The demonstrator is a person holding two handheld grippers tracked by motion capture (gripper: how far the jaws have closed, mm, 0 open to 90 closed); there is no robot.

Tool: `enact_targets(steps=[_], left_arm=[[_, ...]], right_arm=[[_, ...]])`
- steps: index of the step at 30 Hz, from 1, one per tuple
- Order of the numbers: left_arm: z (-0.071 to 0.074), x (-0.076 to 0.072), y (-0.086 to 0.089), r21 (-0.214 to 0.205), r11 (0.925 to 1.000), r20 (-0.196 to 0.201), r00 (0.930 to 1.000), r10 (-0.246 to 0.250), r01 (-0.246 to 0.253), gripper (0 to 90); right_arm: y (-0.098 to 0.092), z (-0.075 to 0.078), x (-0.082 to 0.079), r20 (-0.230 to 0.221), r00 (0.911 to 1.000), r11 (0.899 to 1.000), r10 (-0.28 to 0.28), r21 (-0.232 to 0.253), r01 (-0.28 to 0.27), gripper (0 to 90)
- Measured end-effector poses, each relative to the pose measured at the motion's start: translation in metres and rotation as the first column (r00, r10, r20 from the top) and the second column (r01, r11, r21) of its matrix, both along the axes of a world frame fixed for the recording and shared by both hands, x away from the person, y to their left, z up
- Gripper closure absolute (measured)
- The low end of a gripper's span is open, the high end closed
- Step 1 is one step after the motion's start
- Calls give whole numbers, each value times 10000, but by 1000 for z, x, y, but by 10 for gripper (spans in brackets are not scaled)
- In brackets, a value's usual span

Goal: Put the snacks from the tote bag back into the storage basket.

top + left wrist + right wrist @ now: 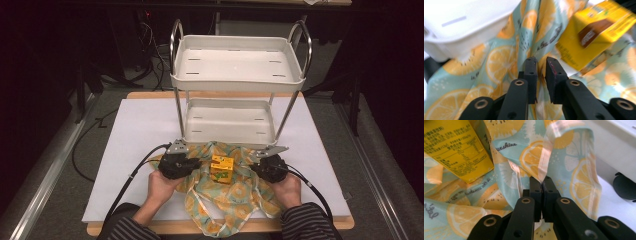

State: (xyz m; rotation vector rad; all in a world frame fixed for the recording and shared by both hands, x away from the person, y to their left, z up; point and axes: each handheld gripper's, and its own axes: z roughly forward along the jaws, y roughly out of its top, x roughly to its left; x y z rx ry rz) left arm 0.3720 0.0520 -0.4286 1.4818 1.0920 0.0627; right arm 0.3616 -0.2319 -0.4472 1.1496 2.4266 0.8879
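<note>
Where the right tool (541, 182) pinches cloth (576, 182): "sunshine" print, yellow carton (454, 147).

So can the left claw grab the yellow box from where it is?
Probably yes. The left claw is open with a gap between its jaws, and the yellow cardboard box stands close ahead on the lemon-print cloth, with nothing between them. It would likely need to open wider.

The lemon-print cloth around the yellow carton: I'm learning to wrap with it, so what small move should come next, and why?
Probably close the left gripper on the cloth fold again: its jaws stand apart with fabric between them, while the right gripper pinches a raised edge beside the carton. Both sides need holding to lift it.
</note>
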Motion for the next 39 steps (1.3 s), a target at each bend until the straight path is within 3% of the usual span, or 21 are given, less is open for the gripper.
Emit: enact_targets(steps=[3,5,10,12,15,19,23,34,36,39], left_arm=[[7,0,3,-405,9989,478,9985,249,-229,683],[10,1,3,-653,9974,528,9980,343,-308,667],[3,3,-4,-487,9971,583,9965,605,-577,521],[2,3,-5,-492,9970,524,9967,628,-602,520],[-3,6,-7,-337,9982,366,9980,515,-503,568],[-11,9,-8,-45,9997,-139,9996,256,-257,751],[-17,9,-10,386,9992,-487,9988,96,-77,866],[-29,15,-13,1304,9914,-1232,9920,289,-127,890],[-31,15,-15,1330,9910,-1314,9909,302,-126,890],[-32,16,-15,1361,9907,-1403,9897,278,-85,890]], right_arm=[[2,-3,1,-208,9998,9999,59,-101,-61,894],[3,-4,1,-233,9997,9999,86,-59,-88,894],[4,-6,3,-460,9987,9997,210,-129,-216,894],[5,-6,3,-505,9984,9996,262,-93,-267,894],[5,-8,3,-594,9978,9995,303,-104,-310,894],[5,-9,4,-705,9969,9992,361,-151,-373,893],[6,-9,3,-783,9960,9990,420,-147,-433,892],[4,-9,-2,-960,9941,9980,503,-331,-536,887],[4,-8,-4,-932,9946,9985,453,-257,-478,838],[0,-1,-8,-726,9971,9997,233,-1,-234,687]])
